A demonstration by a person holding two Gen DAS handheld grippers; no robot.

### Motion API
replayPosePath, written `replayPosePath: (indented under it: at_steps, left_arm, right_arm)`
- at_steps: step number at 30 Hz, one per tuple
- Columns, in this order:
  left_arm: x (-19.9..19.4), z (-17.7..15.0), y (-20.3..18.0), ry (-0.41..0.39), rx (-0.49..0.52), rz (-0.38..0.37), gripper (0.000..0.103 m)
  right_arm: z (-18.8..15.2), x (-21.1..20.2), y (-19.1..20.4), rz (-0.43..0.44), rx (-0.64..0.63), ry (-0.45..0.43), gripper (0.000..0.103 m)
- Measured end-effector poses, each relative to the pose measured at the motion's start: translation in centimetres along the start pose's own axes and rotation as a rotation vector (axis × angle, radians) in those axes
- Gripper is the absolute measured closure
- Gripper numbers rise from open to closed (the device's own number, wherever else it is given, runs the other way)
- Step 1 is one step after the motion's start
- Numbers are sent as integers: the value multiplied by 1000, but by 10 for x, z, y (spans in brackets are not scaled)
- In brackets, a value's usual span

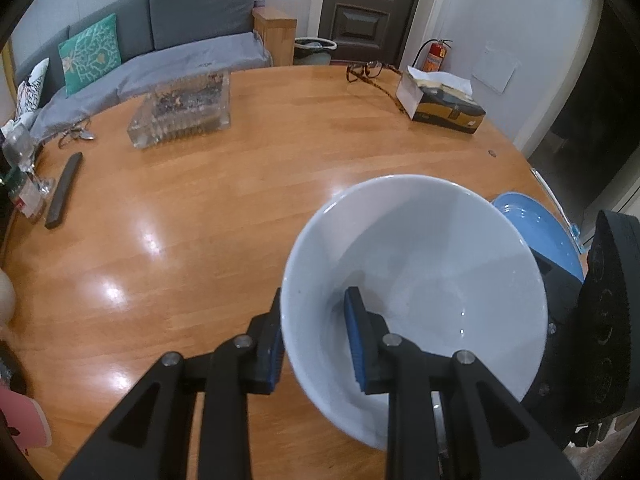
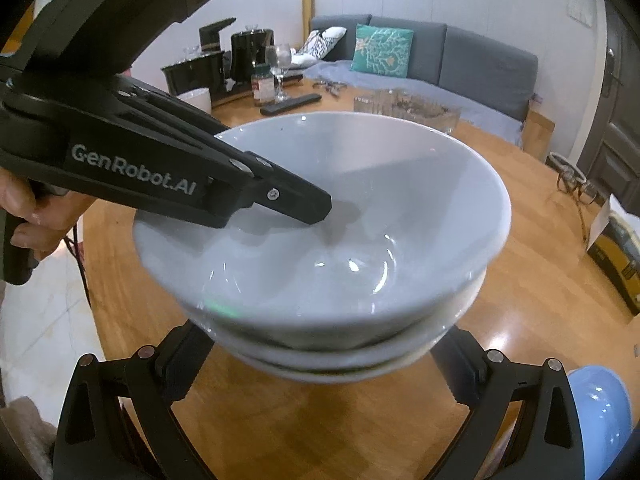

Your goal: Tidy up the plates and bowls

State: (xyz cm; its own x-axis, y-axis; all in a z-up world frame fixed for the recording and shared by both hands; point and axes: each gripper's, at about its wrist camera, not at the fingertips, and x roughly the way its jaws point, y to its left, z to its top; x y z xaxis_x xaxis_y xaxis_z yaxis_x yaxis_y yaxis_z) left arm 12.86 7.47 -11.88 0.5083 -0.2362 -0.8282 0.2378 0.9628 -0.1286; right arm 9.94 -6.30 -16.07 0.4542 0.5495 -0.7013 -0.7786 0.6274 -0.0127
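Note:
My left gripper [image 1: 316, 344] is shut on the rim of a white bowl [image 1: 416, 280], one finger inside and one outside. In the right wrist view this bowl [image 2: 340, 208] sits nested on top of two more white bowls [image 2: 360, 356], with the left gripper's finger [image 2: 296, 204] reaching into it from the left. My right gripper [image 2: 320, 364] is wide open, its fingers on either side of the stack's base; the tips are hidden under the bowls. A blue plate [image 1: 536, 228] lies at the table's right edge, also low in the right wrist view [image 2: 600, 404].
The round wooden table [image 1: 208, 208] carries a glass tray [image 1: 184, 108], glasses [image 1: 368, 72], a tissue box [image 1: 440, 104], a remote [image 1: 64, 188], a wine glass [image 2: 280, 64] and a jar [image 2: 262, 84]. A grey sofa [image 1: 168, 40] stands beyond.

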Motion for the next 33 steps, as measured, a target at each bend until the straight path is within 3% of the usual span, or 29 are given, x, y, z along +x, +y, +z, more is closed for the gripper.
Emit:
replayPosePath:
  at_steps: [15, 33]
  left_arm:
    - [-26, 14, -26, -52, 38, -10, 80]
    - [-46, 33, -94, -96, 126, -27, 80]
  right_arm:
    - [1, -36, -4, -49, 1, -61, 6]
    - [-19, -94, -25, -127, 28, -113, 6]
